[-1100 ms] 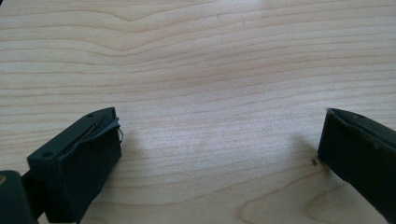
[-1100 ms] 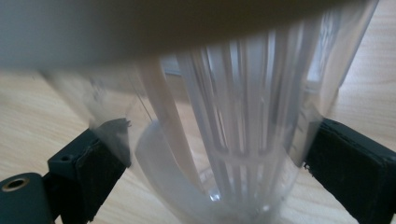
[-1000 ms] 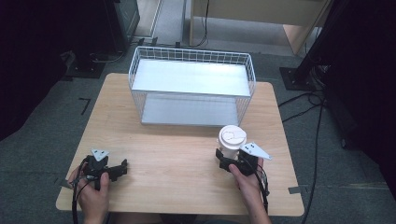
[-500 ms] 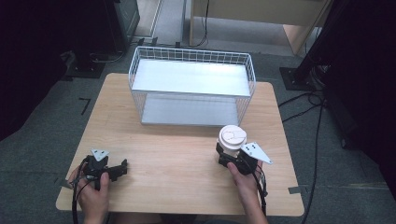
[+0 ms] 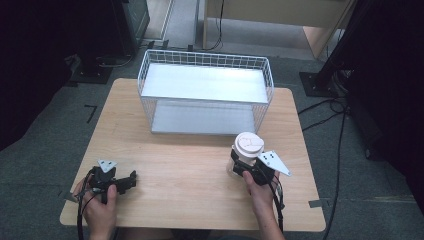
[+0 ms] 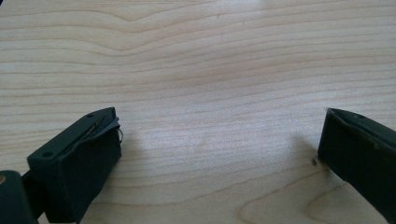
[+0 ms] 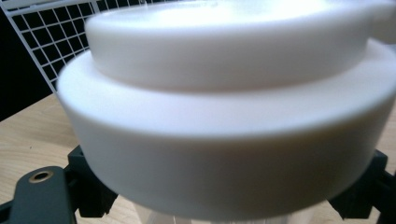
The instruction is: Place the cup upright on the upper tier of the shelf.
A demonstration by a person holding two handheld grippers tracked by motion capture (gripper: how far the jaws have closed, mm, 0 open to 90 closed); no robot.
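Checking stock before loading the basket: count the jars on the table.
1. The jar, with a white lid, stands on the table's right side, just in front of the wire basket, between the jaws of the right claw. No others are in view.

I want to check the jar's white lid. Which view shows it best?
The high view: the whole lid shows from above, on the jar at the right gripper. The right gripper view shows it close and blurred. The left gripper view shows bare table.

A light wooden surface [image 5: 190, 160] carries a white wire basket [image 5: 207, 95] at its far middle and a white-lidded clear jar [image 5: 247, 152] just before the basket's right corner.
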